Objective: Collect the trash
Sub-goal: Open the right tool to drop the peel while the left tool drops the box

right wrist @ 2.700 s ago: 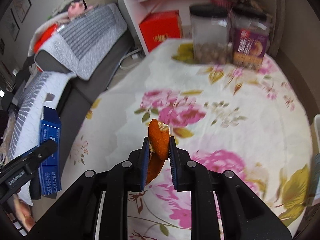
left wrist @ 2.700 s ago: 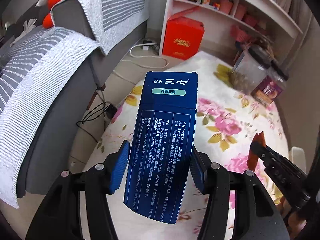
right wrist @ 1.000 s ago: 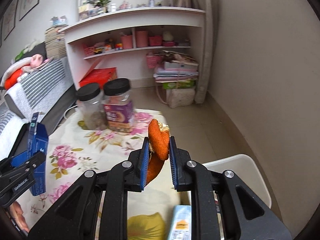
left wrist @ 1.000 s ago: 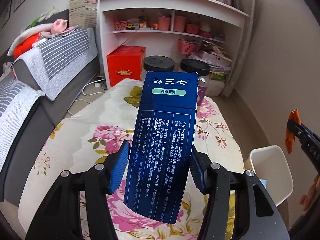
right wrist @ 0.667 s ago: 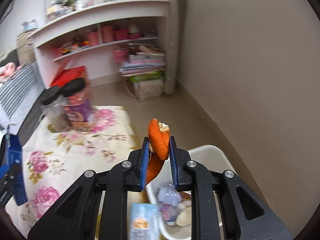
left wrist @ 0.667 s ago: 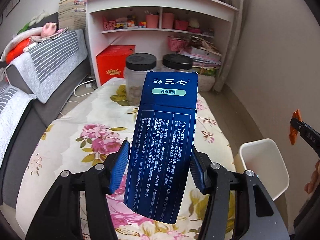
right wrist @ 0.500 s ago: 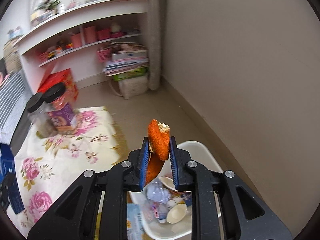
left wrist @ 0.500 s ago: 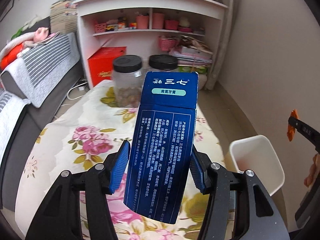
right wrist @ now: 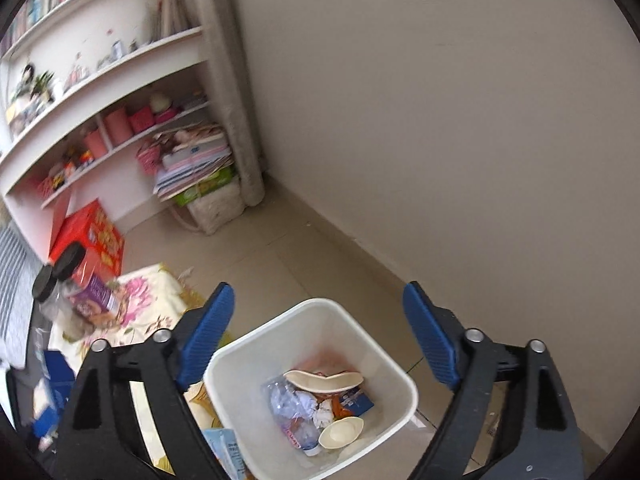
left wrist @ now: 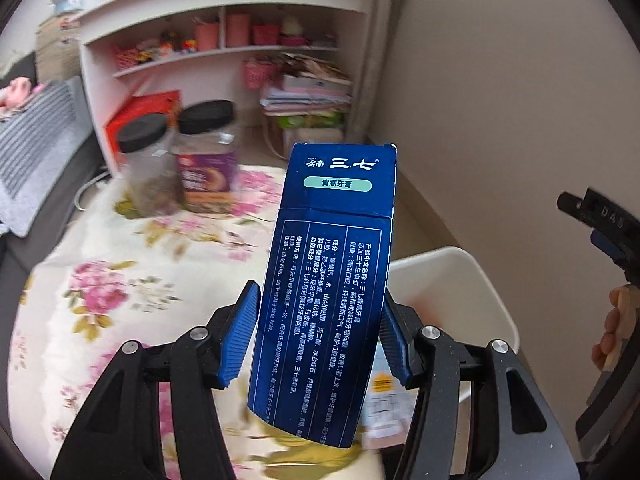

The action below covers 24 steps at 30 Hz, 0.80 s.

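My left gripper (left wrist: 318,320) is shut on a tall dark blue toothpaste box (left wrist: 332,264), held upright over the flowered table's right end. The white trash bin (left wrist: 452,272) stands on the floor just behind and right of the box. In the right wrist view my right gripper (right wrist: 318,300) hangs directly above the bin (right wrist: 240,360). Its jaws are opening wide, with nothing between the blue pads. Inside the bin lie a crushed plastic bottle (right wrist: 288,404), pale shells and a small orange scrap (right wrist: 340,410). One right finger (left wrist: 592,212) shows at the left wrist view's right edge.
Two black-lidded jars (left wrist: 148,168) (left wrist: 206,156) stand at the far end of the flowered tablecloth (left wrist: 100,280). A light blue carton (right wrist: 224,448) lies beside the bin. A beige wall (right wrist: 440,120) runs close behind the bin. A red box (right wrist: 92,240) and white shelves (right wrist: 120,92) are beyond.
The right gripper swung from over the table to above the bin, and its jaws opened; the orange peel it held is gone from them. The left gripper carried the blue box rightwards toward the bin.
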{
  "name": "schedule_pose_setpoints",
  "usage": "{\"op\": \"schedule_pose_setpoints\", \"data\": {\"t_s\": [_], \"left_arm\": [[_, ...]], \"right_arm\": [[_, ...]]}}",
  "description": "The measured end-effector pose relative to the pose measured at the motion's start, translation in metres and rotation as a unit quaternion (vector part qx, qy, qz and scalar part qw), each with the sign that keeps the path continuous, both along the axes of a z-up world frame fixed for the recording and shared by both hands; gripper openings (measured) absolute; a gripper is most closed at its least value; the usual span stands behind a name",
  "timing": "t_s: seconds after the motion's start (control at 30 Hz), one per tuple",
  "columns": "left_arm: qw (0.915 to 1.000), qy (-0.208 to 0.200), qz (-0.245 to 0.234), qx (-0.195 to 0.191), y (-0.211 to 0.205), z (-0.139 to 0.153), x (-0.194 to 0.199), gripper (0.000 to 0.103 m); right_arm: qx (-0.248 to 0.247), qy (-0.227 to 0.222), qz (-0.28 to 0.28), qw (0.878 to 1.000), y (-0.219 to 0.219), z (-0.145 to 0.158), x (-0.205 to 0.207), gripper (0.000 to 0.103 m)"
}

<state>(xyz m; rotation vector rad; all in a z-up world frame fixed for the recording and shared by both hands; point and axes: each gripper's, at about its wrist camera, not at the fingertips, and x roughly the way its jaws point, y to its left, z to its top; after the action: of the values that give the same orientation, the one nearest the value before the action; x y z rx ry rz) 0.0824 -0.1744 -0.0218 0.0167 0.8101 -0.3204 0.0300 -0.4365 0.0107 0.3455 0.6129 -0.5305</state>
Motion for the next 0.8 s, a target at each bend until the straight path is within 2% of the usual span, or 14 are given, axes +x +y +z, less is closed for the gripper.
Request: {"op": "schedule_pose_setpoints", "data": {"t_s": [0.1, 0.27, 0.43, 0.57, 0.6, 0.63, 0.8], "left_arm": [[0.9997, 0.018, -0.017, -0.007, -0.027, -0.007, 0.001, 0.056], [0.9982, 0.041, -0.042, -0.009, -0.071, -0.019, 0.003, 0.056], [0.9968, 0.055, -0.056, -0.014, -0.106, -0.025, 0.005, 0.056], [0.9951, 0.07, -0.066, -0.023, -0.129, -0.028, 0.011, 0.057], [0.9948, 0.073, -0.068, -0.021, -0.133, -0.029, 0.012, 0.071], [0.9944, 0.078, -0.068, -0.021, -0.137, -0.03, 0.013, 0.08], [0.9955, 0.079, -0.052, -0.009, -0.12, -0.027, 0.01, 0.082]], "right_arm": [[0.017, -0.014, -0.017, 1.0, -0.014, 0.003, -0.008, 0.09], [0.04, -0.023, -0.031, 0.998, -0.035, 0.004, -0.019, 0.09], [0.035, -0.032, -0.042, 0.998, -0.044, 0.008, -0.027, 0.09], [0.052, -0.038, -0.049, 0.997, -0.055, 0.008, -0.031, 0.091], [0.057, -0.038, -0.051, 0.996, -0.057, 0.008, -0.031, 0.091], [0.06, -0.039, -0.053, 0.996, -0.059, 0.007, -0.032, 0.091], [0.063, -0.036, -0.041, 0.996, -0.052, 0.006, -0.028, 0.093]]}}
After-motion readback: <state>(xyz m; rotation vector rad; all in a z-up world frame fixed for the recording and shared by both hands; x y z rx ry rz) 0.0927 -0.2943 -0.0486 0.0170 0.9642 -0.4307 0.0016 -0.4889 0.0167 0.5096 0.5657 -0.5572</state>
